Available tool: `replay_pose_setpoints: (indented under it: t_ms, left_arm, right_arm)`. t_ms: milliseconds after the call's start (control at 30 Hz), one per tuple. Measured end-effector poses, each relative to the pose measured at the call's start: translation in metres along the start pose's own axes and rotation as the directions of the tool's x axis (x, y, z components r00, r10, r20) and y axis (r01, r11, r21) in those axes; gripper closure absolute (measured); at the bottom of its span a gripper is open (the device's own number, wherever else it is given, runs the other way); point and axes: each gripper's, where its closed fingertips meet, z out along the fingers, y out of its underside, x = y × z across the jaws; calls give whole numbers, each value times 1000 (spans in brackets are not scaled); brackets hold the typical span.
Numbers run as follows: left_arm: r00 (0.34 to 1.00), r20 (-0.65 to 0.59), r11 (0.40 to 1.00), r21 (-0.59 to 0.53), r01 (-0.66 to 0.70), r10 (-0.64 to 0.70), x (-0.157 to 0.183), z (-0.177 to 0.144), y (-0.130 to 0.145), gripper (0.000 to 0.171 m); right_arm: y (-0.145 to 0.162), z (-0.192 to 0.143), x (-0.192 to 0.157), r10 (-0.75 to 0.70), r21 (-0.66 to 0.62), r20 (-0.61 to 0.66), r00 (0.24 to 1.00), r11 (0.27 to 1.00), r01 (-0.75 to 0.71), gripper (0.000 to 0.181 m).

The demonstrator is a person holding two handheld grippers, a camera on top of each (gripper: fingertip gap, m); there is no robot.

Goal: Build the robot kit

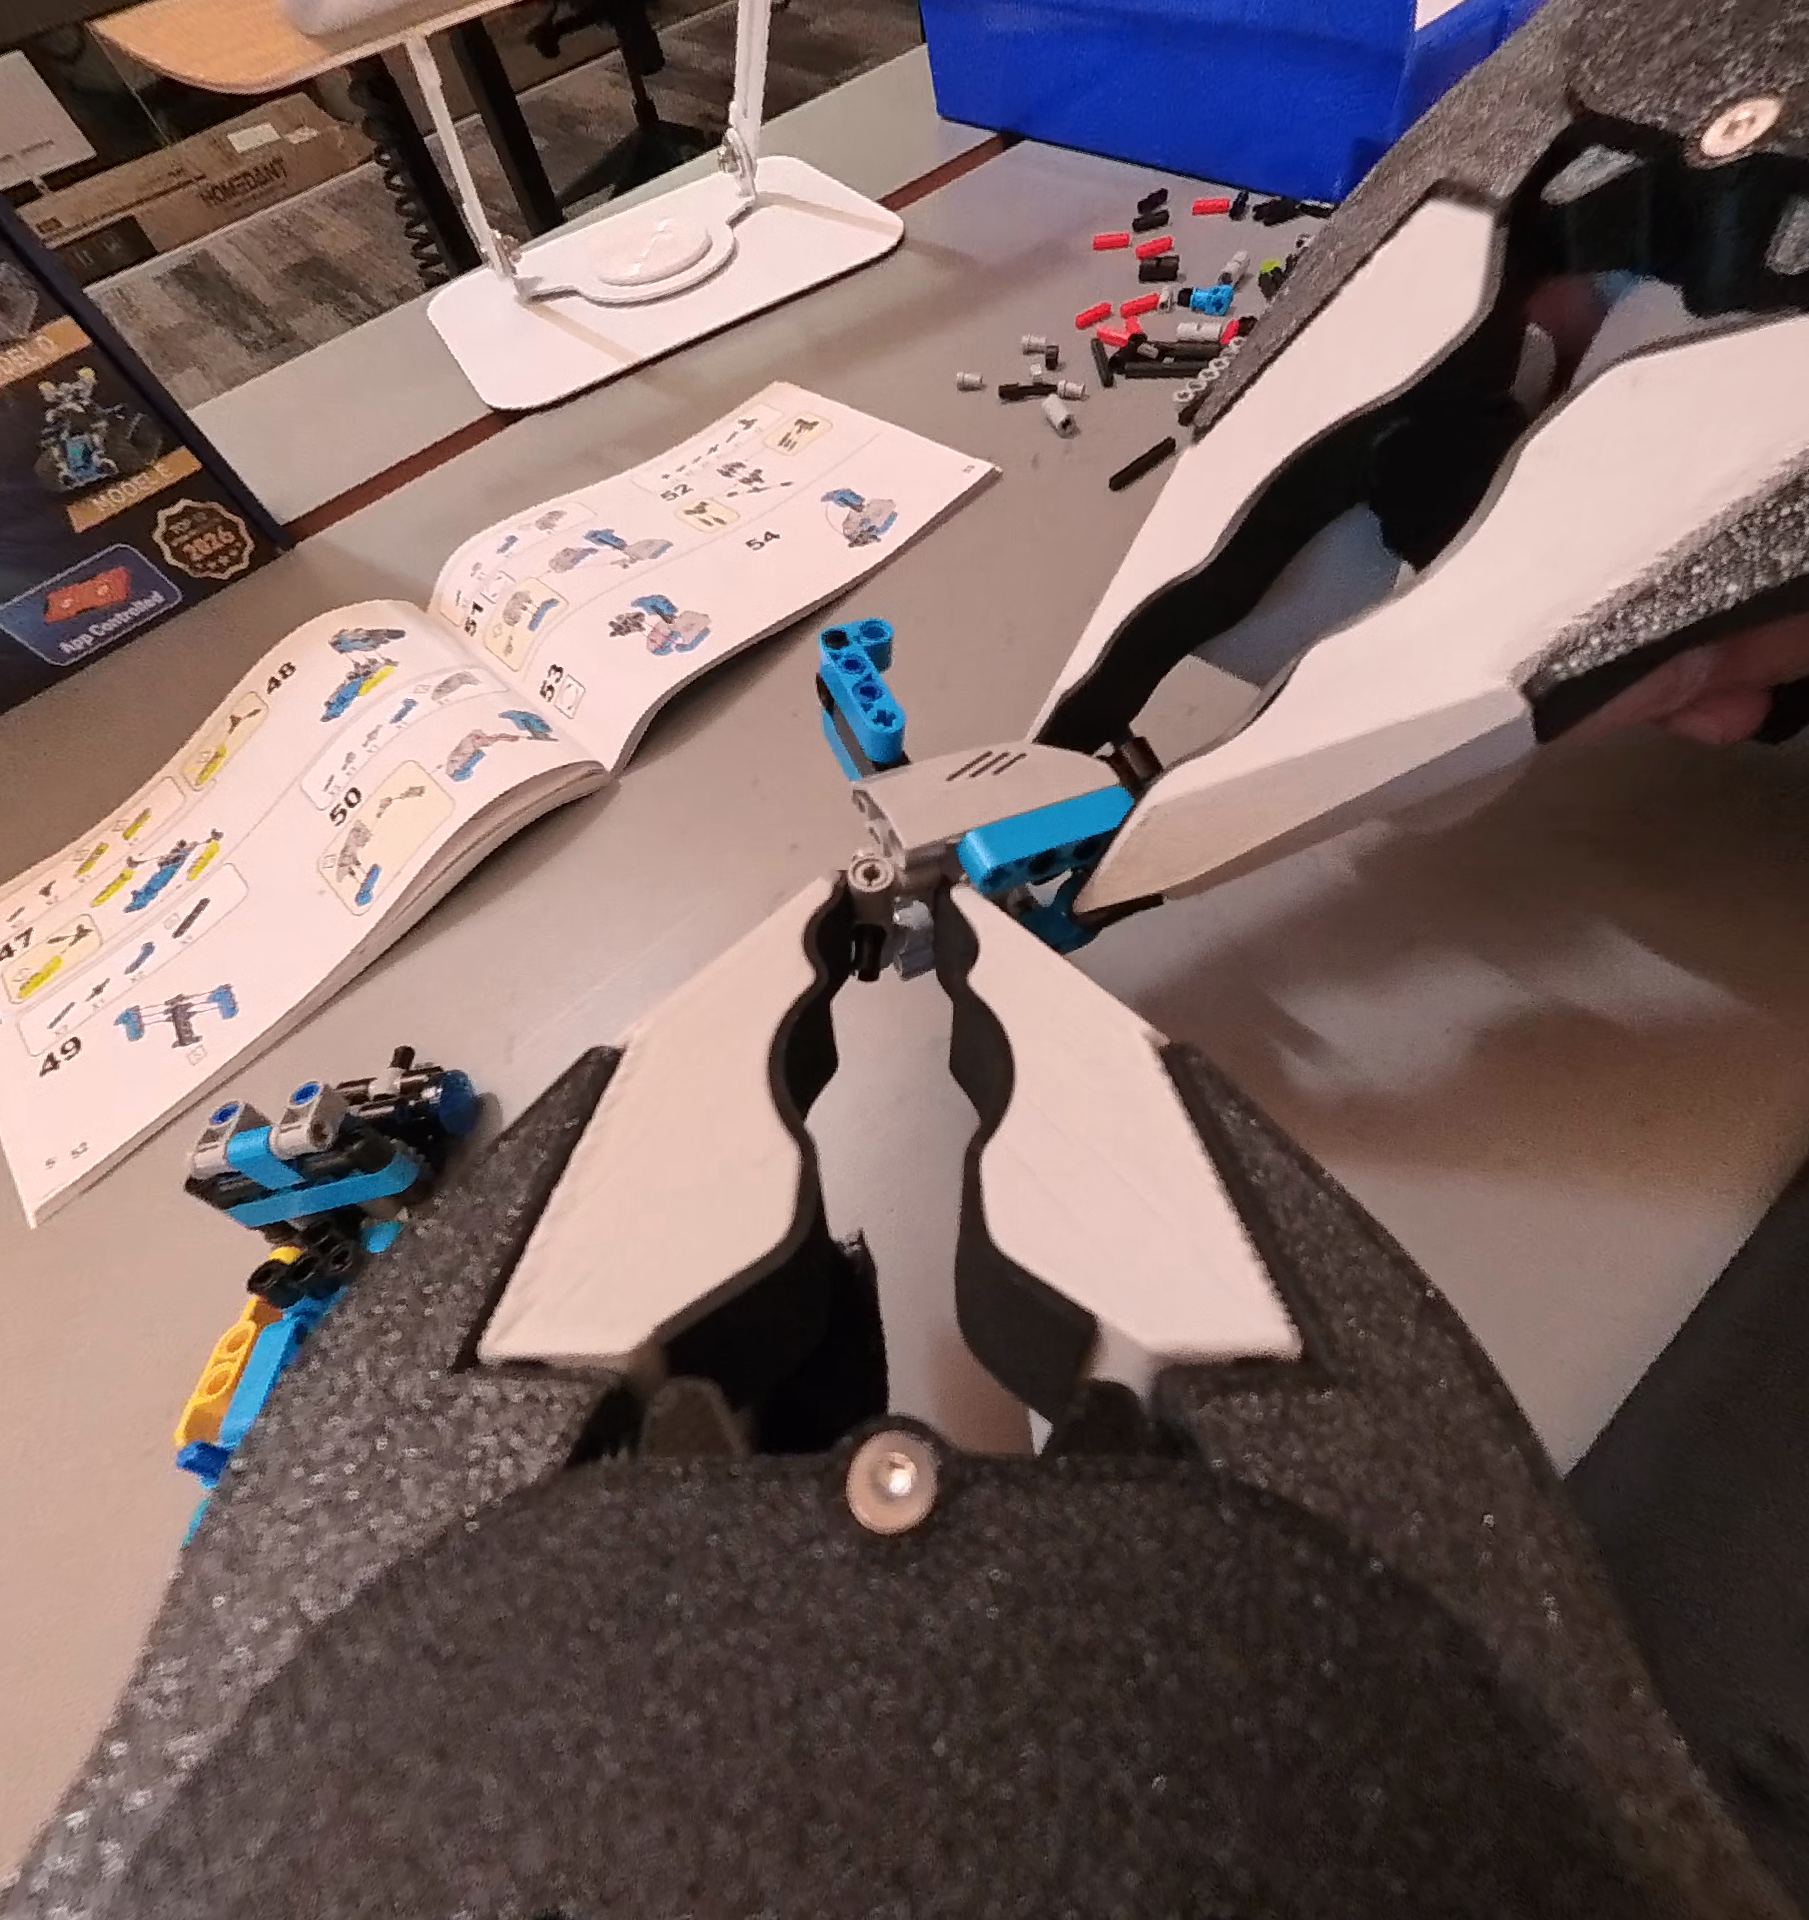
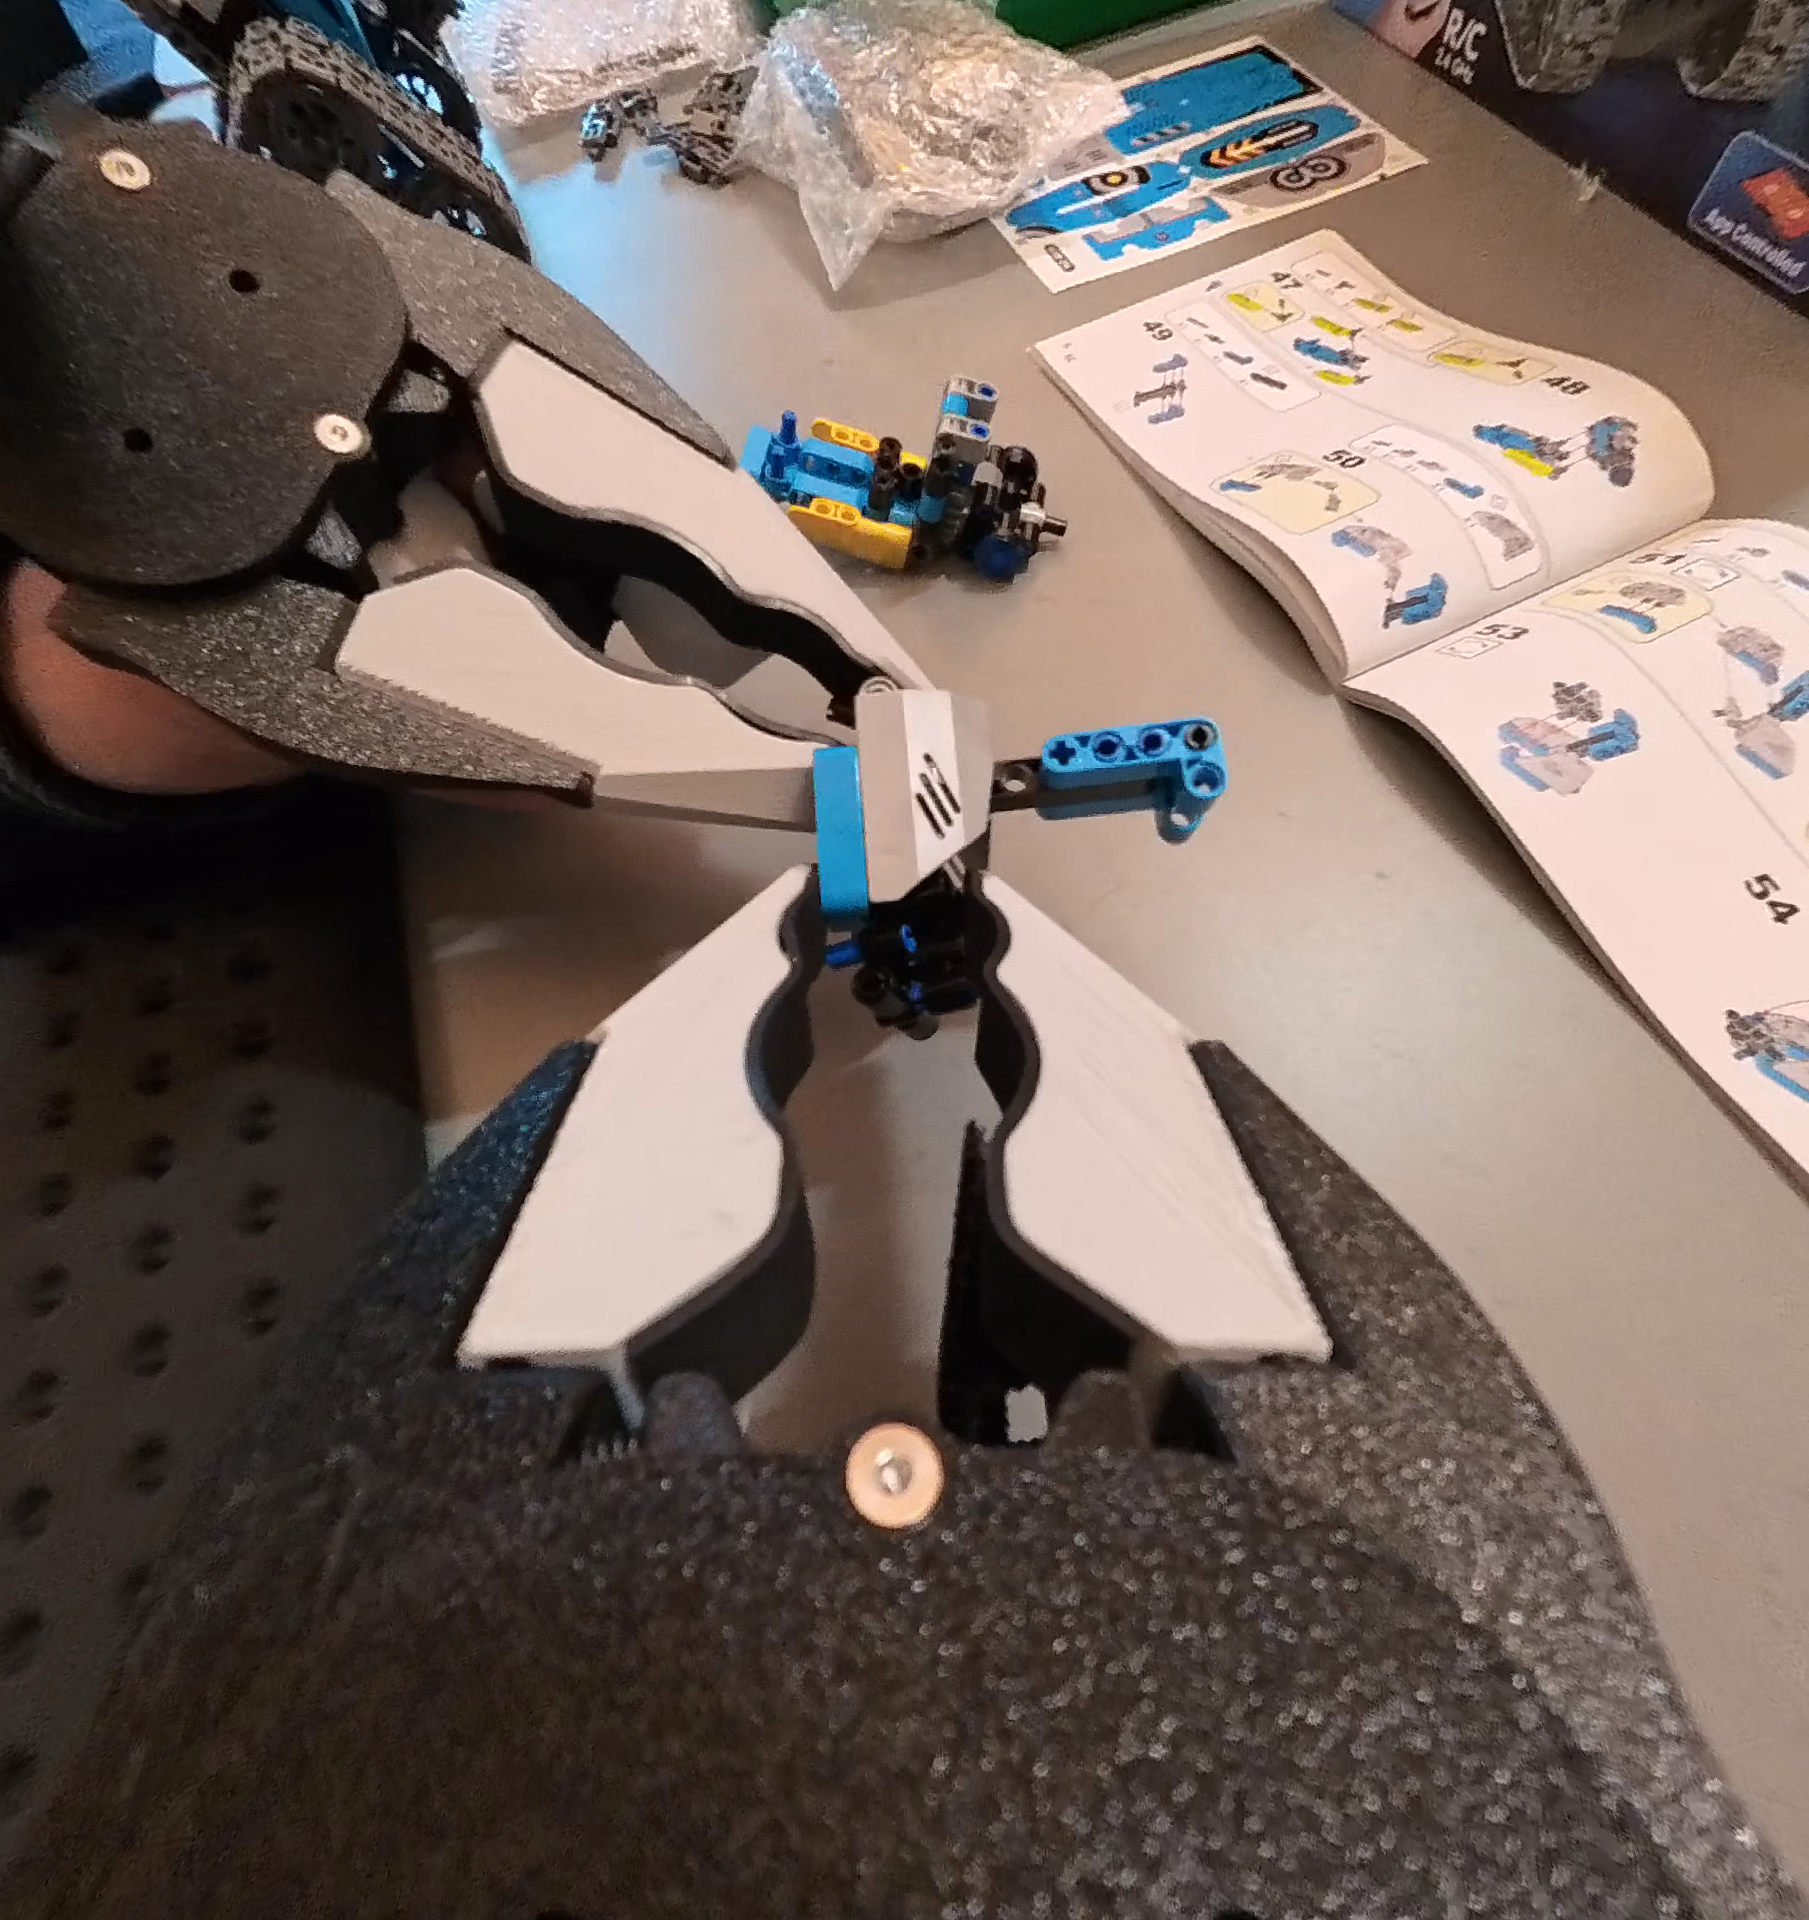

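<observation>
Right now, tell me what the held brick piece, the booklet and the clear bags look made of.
Brick assembly: hard moulded plastic, smooth with a slight sheen, with crisp pin holes and edges. Instruction booklet: matte printed paper, its pages curving at the spine. Clear bags: thin, glossy plastic film, judging by the crinkles and bright glints.

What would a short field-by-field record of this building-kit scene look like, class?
left claw: closed on the near end of the small grey-and-blue assembly
right claw: closed on the same assembly, from the other side
assembly position: held above the grey table
instruction booklet: open, flat on the table
second small build: blue, yellow and black, resting on the table
loose pieces: scattered near a blue bin
</observation>
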Motion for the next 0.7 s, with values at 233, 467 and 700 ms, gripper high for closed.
replay_pose_setpoints:
  t_ms: [233,467,700]
  left_arm:
    - [1000,14,1000,10,12,-12,-3,-1,-2,157]
    - [999,-3,999,10,32,-32,-3,0,-2,157]
    - [998,-26,997,52,54,-53,-3,-1,-7,157]
  right_arm:
    - [0,2,1,43,10,-2,999,999,-43,157]
    - [0,2,-1,101,22,43,994,995,-102,160]
    - [-4,0,-3,349,57,266,899,925,-376,163]
